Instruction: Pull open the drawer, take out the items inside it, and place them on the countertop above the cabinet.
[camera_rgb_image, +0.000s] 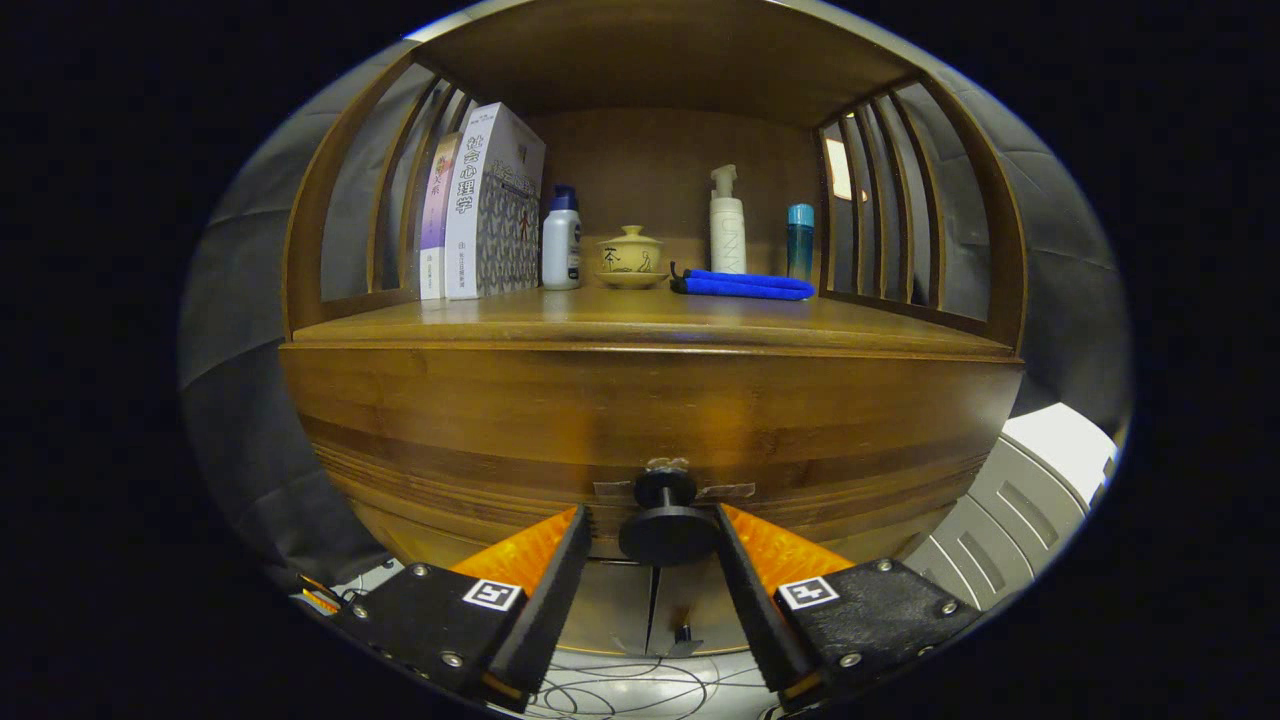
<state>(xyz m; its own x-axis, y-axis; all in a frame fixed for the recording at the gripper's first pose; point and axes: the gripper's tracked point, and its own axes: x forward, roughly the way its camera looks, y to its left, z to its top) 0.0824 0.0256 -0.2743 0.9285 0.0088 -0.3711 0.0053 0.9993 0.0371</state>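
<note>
The wooden cabinet's drawer front (480, 420) looks pushed in, flush under the countertop (640, 318). A black round knob (668, 535) sticks out from the drawer's lower middle, with bits of tape at its base. My gripper (652, 515) is open, and the knob sits between its two fingertips. The right finger (745, 570) is at the knob's rim, while a small gap separates the left finger (560, 570) from it. The inside of the drawer is hidden.
At the back of the countertop stand books (480, 205), a white bottle (561, 245), a lidded tea bowl (631, 257), a pump bottle (727, 225) and a blue bottle (800, 240). A folded blue item (742, 286) lies there too. Slatted side rails flank the top. A white ribbed object (1010, 520) stands right of the cabinet; cables (620, 690) lie on the floor.
</note>
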